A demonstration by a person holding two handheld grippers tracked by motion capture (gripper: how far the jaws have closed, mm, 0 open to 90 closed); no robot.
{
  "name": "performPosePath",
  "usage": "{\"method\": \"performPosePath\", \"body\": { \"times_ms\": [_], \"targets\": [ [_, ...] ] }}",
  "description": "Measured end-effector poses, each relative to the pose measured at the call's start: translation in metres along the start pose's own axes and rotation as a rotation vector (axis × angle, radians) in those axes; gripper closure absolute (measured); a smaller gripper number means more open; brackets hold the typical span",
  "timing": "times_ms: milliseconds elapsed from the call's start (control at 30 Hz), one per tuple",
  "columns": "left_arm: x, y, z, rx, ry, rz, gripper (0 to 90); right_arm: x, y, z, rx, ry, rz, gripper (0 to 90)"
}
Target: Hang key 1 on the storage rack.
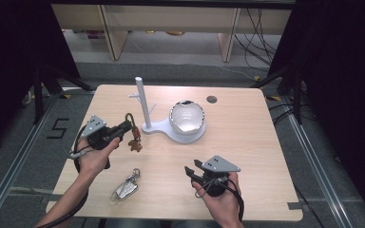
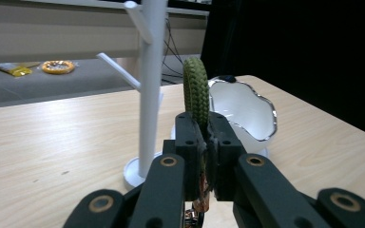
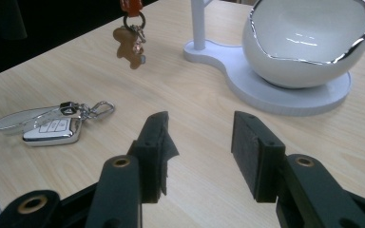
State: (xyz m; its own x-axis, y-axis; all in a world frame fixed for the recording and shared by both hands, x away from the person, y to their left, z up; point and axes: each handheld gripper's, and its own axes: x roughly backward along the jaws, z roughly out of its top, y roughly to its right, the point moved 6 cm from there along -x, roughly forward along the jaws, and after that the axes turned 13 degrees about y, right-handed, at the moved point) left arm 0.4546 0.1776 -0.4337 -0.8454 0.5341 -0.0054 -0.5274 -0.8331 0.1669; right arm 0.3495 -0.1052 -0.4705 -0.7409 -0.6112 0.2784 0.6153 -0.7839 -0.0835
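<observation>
Green braided keyring loop (image 2: 196, 90) with its brown charm (image 1: 134, 144) hangs pinched in my left gripper (image 1: 123, 127) beside the white branched stand (image 1: 142, 102), and may, I think, slip off a peg while my right gripper (image 3: 199, 156) gapes empty over the pale wooden table (image 1: 247, 142).
</observation>
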Motion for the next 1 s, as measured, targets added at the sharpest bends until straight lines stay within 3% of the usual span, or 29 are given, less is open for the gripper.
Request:
{"method": "performPosePath", "body": {
  "times_ms": [100, 167, 200, 500, 1000],
  "targets": [
    [-0.003, -0.006, 0.001, -0.011, 0.001, 0.021, 84.4, 0.003, 0.003, -0.003, -0.033, 0.005, -0.007, 57.5],
    [-0.006, -0.009, 0.002, -0.011, 0.002, 0.031, 84.4, 0.002, 0.006, -0.003, -0.008, 0.016, -0.003, 57.4],
    [-0.008, -0.011, 0.002, -0.015, 0.002, 0.038, 84.4, 0.005, 0.005, -0.003, -0.017, -0.004, -0.008, 57.5],
    [-0.02, -0.025, 0.008, -0.033, -0.002, 0.087, 84.3, 0.006, 0.008, -0.006, -0.028, 0.005, -0.014, 57.5],
    [-0.038, -0.033, 0.016, -0.071, -0.01, 0.121, 84.3, 0.005, 0.005, -0.006, -0.051, 0.0, -0.003, 57.4]
  ]
}}
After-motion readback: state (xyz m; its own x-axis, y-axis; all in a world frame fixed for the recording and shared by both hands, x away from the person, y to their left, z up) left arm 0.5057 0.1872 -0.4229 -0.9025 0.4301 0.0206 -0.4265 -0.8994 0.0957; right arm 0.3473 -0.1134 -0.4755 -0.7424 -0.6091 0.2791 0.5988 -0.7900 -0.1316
